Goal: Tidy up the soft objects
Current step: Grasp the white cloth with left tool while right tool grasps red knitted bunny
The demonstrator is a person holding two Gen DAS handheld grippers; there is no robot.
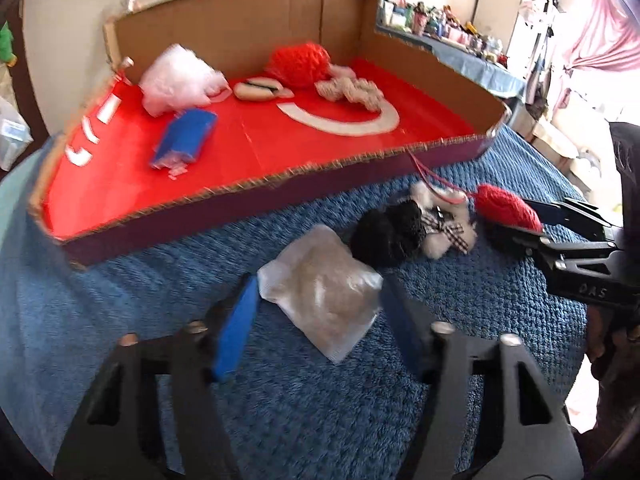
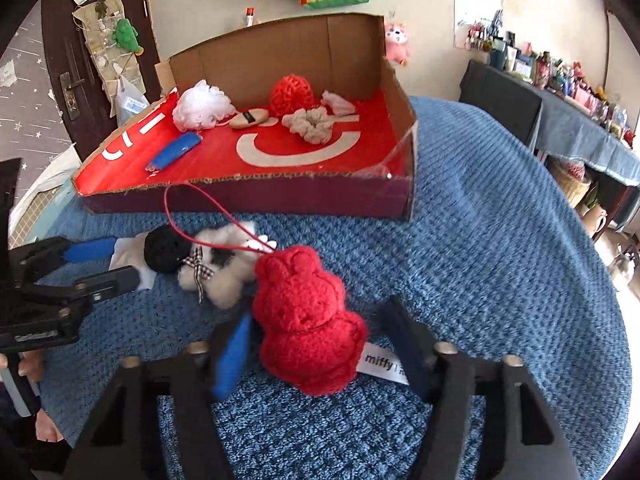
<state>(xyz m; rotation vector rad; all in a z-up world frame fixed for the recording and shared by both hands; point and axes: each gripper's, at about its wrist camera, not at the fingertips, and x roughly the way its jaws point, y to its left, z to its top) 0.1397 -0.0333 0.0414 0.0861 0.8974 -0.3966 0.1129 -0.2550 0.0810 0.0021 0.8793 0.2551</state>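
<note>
Crocheted red bunny [image 2: 306,320] lies head toward box [image 2: 256,196].

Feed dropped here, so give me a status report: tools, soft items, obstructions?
Left tool open around clear pouch. Right tool open around red crochet bunny. Box ahead, nothing blocking.

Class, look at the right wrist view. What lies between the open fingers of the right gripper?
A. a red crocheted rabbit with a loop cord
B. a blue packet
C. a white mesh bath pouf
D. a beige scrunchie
A: the red crocheted rabbit lies on the blue blanket between the open fingers of the right gripper; the other three lie in the cardboard tray.
</note>
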